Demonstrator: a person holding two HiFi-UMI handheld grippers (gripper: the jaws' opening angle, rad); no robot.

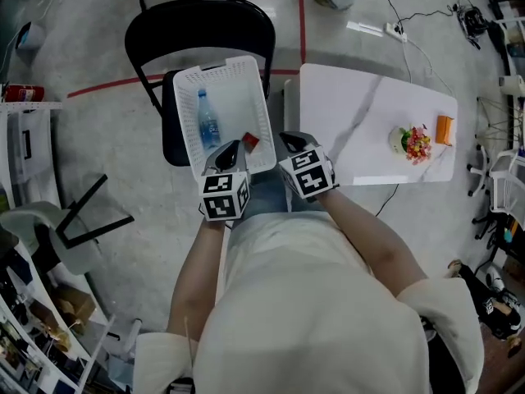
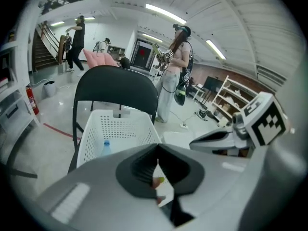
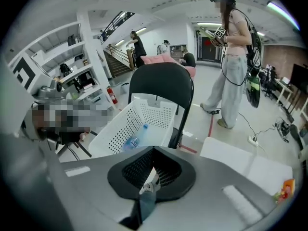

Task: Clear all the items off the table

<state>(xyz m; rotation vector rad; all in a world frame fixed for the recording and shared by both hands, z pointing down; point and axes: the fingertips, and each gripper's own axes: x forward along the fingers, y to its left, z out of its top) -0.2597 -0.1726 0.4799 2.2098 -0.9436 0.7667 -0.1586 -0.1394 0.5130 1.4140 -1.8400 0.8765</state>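
Table (image 1: 353, 121) is holding two things: one dish (image 1: 413, 142), one orange box (image 1: 444, 129). Basket (image 1: 250, 80) is holding one bottle (image 1: 208, 121), one red pack (image 1: 250, 141). Left gripper (image 1: 229, 151) and right gripper (image 1: 291, 141) are hovering, jaws together.

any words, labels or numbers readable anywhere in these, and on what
No text here can be read.
label on the water bottle: too blurred
print on the red packet in the basket: too small
faces of the marker cubes: black and white squares, no letters
print on the fire extinguisher: too small
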